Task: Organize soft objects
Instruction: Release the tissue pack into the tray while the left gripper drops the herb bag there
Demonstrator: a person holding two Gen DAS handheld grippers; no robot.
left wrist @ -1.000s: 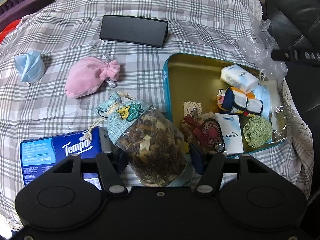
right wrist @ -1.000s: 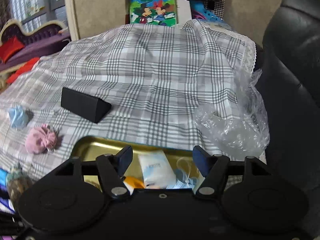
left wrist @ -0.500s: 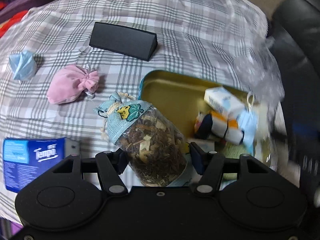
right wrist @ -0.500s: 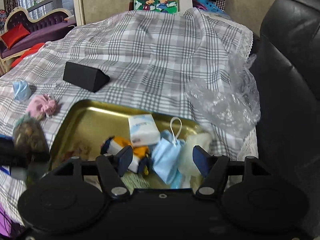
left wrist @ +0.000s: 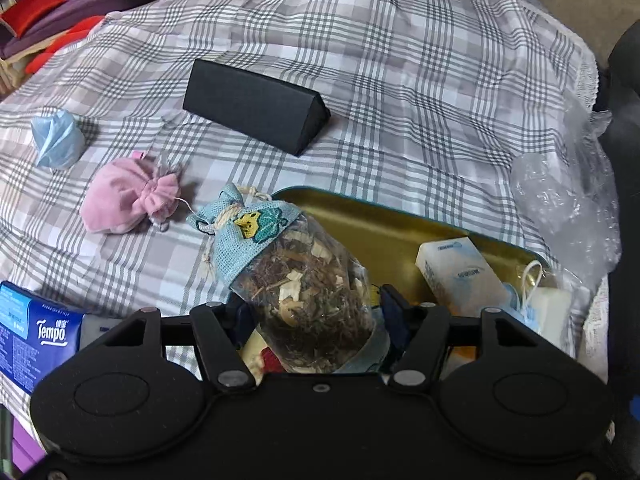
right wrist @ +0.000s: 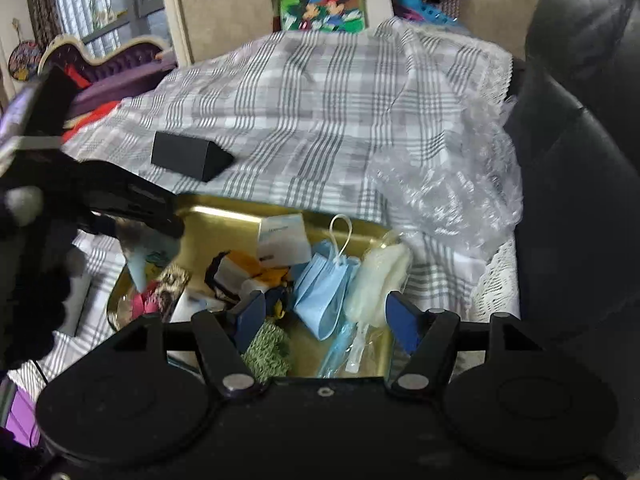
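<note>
Between the left fingers: the herb sachet.

I'm in a home living room: checked tablecloth, black leather chair, purple sofa (by the window).

I see a grey plaid cloth covering the surface across the frame's middle, with a black triangular case lying on it left of centre. Crumpled clear plastic sits at right beside a black leather seat. A cartoon picture book stands top centre.
</note>
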